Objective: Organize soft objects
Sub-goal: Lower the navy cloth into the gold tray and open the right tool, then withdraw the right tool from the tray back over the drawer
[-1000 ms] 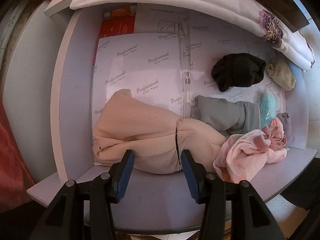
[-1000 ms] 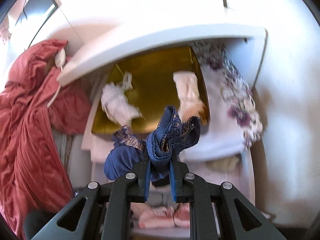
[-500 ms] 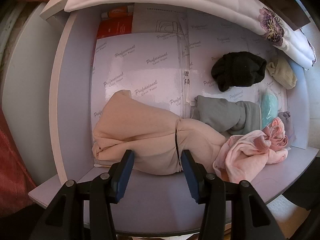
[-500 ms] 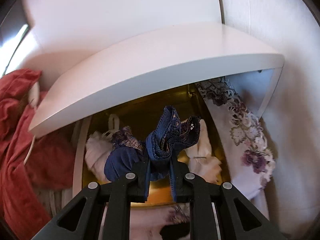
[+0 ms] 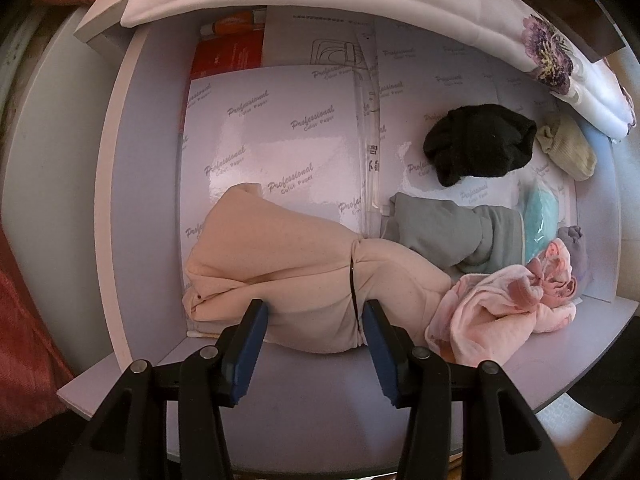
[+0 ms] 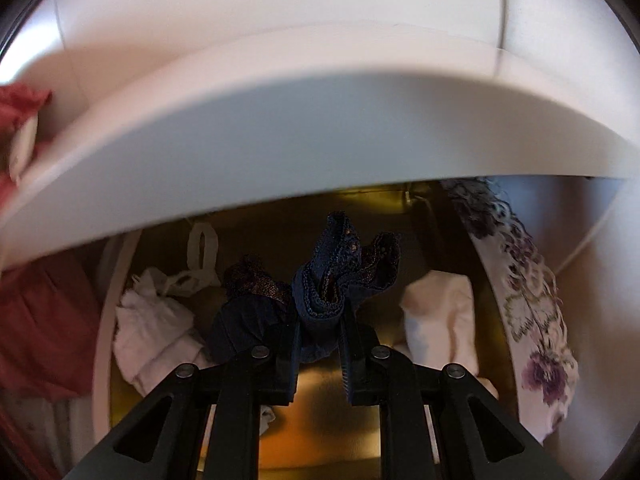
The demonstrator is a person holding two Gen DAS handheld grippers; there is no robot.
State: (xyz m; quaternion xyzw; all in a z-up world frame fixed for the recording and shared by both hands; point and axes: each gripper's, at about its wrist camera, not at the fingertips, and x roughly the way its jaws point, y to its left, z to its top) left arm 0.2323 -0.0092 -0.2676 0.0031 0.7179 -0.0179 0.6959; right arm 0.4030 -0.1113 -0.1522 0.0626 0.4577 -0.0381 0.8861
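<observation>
Right gripper (image 6: 320, 332): clenched on the navy lace garment (image 6: 340, 276), which stands bunched above its fingertips, ahead of a gold-lined compartment (image 6: 316, 404). Left gripper (image 5: 314, 320): released (jaws apart), straddling the peach bundle (image 5: 296, 276) directly ahead.

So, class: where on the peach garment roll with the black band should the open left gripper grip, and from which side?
Grip the peach garment roll just left of its black band, coming straight in from the shelf's front edge. There it lies crosswise between the open fingers of the left gripper, and the band keeps it bundled.
</observation>
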